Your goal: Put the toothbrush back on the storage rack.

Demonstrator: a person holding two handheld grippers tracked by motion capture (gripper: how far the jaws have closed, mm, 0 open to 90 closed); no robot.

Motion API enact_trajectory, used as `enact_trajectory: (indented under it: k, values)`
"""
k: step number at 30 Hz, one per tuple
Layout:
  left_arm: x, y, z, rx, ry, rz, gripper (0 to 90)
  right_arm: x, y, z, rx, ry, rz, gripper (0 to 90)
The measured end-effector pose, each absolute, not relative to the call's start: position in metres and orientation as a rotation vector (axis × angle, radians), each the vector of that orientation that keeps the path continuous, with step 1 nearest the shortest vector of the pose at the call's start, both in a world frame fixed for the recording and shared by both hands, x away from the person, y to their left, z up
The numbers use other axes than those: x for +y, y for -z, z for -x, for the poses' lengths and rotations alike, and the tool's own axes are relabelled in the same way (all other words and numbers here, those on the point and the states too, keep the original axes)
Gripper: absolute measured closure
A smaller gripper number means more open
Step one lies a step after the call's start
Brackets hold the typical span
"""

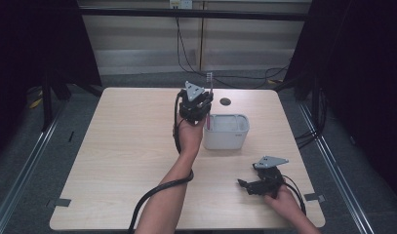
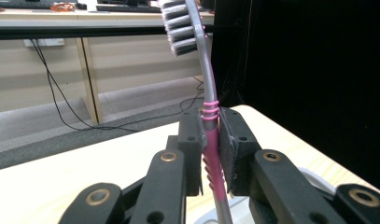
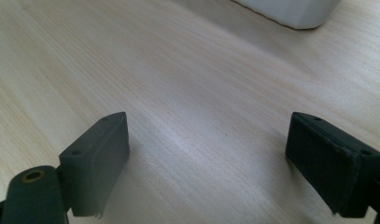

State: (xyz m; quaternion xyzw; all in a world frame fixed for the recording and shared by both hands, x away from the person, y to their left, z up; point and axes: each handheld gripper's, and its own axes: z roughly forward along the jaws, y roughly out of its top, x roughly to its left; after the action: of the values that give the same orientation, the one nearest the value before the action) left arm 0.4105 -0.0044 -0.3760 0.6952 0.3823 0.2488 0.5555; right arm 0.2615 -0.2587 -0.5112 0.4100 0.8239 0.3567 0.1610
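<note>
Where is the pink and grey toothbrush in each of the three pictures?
High view: the pink and grey toothbrush stands upright at top centre, held by the left tool over the white plastic holder box.
Left gripper view: centre, clamped between the jaws, bristles at top.
Right gripper view: not in this picture.
Shared landmark: the white holder box, seen at the bottom edge of the left gripper view and at the top right of the right gripper view.

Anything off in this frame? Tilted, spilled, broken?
Nothing stands out. The left hand-held gripper clamps the toothbrush by its pink handle, bristles up, at the left edge of the upright white holder. The right hand-held gripper is open over the bare table. No spill or damage visible.
</note>
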Motion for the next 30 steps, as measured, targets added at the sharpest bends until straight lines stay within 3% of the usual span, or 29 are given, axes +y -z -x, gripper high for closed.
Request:
enact_trajectory:
  k: [30]
  values:
    - [0.003, 0.404, -0.397, 0.955, -0.536, -1.668, 79.2, -0.259, 0.511, -0.262, 2.354, -1.021, -1.168, 13.1]
